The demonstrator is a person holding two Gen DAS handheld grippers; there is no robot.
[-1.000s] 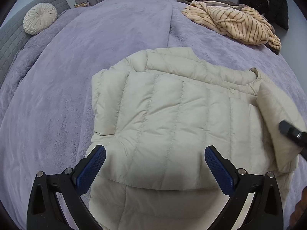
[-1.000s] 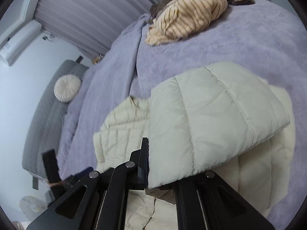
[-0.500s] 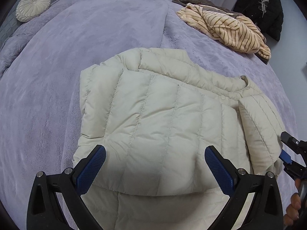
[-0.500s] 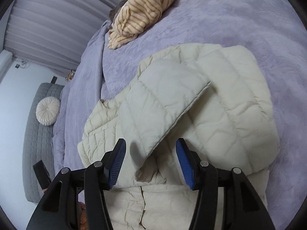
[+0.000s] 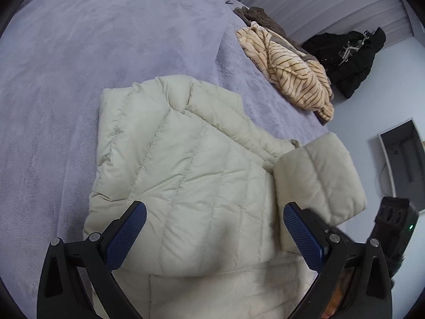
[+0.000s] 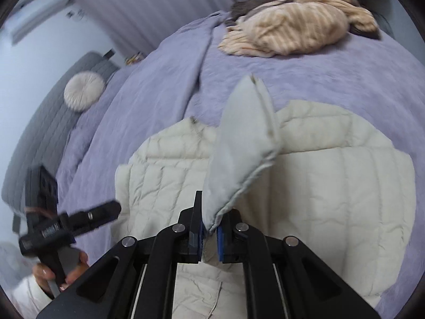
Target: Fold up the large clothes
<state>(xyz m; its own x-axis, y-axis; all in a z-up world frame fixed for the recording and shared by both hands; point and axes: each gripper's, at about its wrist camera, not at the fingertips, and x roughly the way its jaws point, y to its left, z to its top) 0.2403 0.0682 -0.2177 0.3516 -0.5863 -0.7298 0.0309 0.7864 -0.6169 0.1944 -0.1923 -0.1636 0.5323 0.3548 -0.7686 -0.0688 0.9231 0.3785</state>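
Note:
A cream quilted puffer jacket [image 5: 186, 180] lies partly folded on the purple bed; it also shows in the right wrist view [image 6: 332, 191]. My left gripper [image 5: 212, 236] is open and empty, hovering over the jacket's near part. My right gripper [image 6: 209, 239] is shut on the cuff of the jacket's sleeve [image 6: 247, 143] and holds the sleeve lifted above the body. The raised sleeve [image 5: 318, 180] shows at the right of the left wrist view. The left gripper also appears in the right wrist view [image 6: 79, 220], held in a hand.
The purple blanket [image 5: 93, 53] covers the bed. A striped tan garment [image 5: 292, 74] and a brown one lie at the far side, a black coat [image 5: 350, 55] beyond. A round cushion [image 6: 83, 93] rests by the grey headboard.
My right gripper, open half a second ago, has shut on the sleeve cuff and lifted it. My left gripper has swung right, still open.

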